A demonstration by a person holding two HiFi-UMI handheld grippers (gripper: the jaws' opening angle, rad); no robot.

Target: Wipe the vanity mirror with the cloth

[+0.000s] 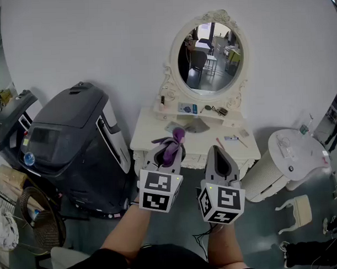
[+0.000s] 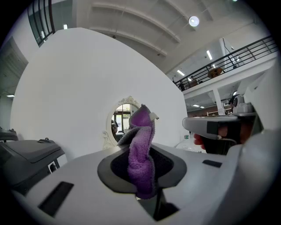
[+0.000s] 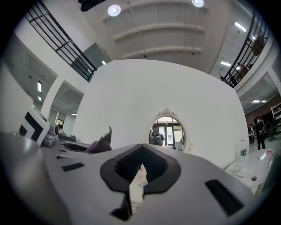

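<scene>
An oval vanity mirror [image 1: 211, 57] in an ornate white frame stands on a white dressing table [image 1: 157, 136] against the white wall. It also shows small and far in the left gripper view as the mirror [image 2: 120, 121] and in the right gripper view as the mirror [image 3: 167, 130]. My left gripper [image 1: 169, 155] is shut on a purple cloth [image 1: 174, 144], which sticks up between its jaws; the cloth [image 2: 141, 151] fills that gripper's view. My right gripper [image 1: 219, 162] hovers beside it, shut with nothing in it. Both are in front of the table, short of the mirror.
Small items lie on the table's shelf [image 1: 206, 109] and top. A large black machine [image 1: 75, 137] stands left of the table. A white round ribbed bin [image 1: 280, 163] sits at the right, a wicker basket [image 1: 42, 221] at lower left, a small stool [image 1: 298, 209] at lower right.
</scene>
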